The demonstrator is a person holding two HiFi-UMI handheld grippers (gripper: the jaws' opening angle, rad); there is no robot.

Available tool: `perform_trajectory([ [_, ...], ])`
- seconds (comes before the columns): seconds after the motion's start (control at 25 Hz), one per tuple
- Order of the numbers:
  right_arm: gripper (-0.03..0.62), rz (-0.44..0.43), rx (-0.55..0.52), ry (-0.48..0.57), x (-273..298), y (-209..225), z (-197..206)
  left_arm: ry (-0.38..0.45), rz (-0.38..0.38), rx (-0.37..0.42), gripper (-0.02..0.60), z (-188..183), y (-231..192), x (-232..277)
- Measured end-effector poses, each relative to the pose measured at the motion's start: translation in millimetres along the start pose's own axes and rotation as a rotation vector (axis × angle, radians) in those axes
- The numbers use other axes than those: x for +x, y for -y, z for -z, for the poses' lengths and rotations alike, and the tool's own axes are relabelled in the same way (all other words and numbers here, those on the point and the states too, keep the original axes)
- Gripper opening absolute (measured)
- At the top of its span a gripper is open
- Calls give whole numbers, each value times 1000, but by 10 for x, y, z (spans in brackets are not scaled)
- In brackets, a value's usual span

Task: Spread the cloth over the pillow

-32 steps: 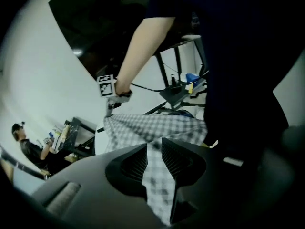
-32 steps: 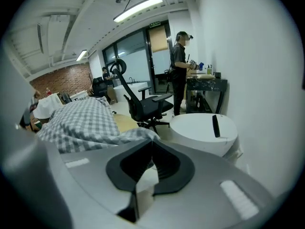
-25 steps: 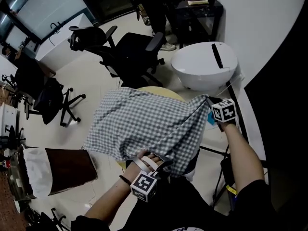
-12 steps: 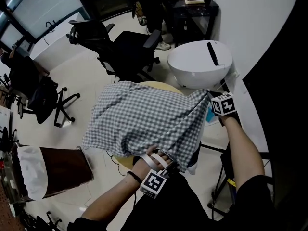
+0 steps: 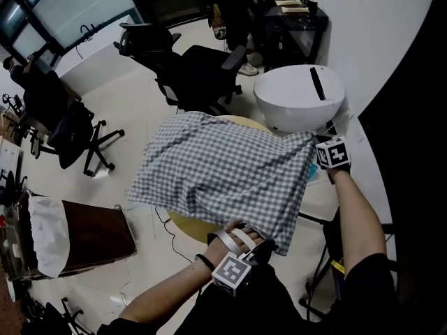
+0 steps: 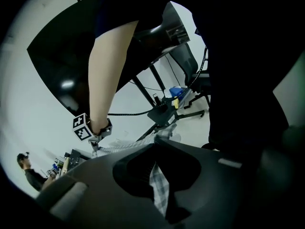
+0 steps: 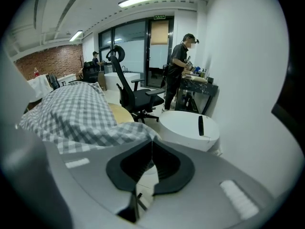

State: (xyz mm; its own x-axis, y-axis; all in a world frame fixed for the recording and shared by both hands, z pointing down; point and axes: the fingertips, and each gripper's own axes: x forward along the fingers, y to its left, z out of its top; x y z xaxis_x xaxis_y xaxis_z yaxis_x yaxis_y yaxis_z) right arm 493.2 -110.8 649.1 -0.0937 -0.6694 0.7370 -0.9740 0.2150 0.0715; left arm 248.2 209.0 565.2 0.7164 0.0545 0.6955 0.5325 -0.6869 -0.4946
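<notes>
My left claw [image 5: 265,248] has just clamped the grey-checked fabric cloth [image 5: 223,176] at six o'clock. My right claw [image 5: 318,146] pinches it at three o'clock, so it is ready to spread.

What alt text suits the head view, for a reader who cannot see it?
A grey checked cloth lies spread over a round yellowish surface; the left gripper, its jaws just closed, and the right gripper each pinch a corner.

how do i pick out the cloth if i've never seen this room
Find the big white dome by the right wall. Just left of it, draped over a round tan table, lies the cloth: the only grey-and-white checked thing among plain black chairs.
</notes>
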Motion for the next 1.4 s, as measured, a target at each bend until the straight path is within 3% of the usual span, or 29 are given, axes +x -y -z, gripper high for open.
perform_trajectory([
  [0.28, 11, -18, -44, -38, 43, -15, 160, 13, 33, -13, 0, -191, 197, 308],
  [0.6, 11, -40, -67, -153, 216, -47, 572, -6, 87, -50, 0, -57, 453, 535],
  [0.92, 11, -82, -25, -161, 398, -192, 656, -48, 191, -80, 1, 107, 677, 773],
  [1.0, 16, -99, -14, -150, 419, -233, 623, -39, 203, -95, 26, 112, 684, 784],
  [1.2, 129, -70, -19, -97, 303, -131, 421, -35, 167, -111, 112, 62, 553, 724],
  [1.4, 143, -97, -36, 52, 3, -126, -121, -77, 38, -155, 115, 199, 252, 441],
])
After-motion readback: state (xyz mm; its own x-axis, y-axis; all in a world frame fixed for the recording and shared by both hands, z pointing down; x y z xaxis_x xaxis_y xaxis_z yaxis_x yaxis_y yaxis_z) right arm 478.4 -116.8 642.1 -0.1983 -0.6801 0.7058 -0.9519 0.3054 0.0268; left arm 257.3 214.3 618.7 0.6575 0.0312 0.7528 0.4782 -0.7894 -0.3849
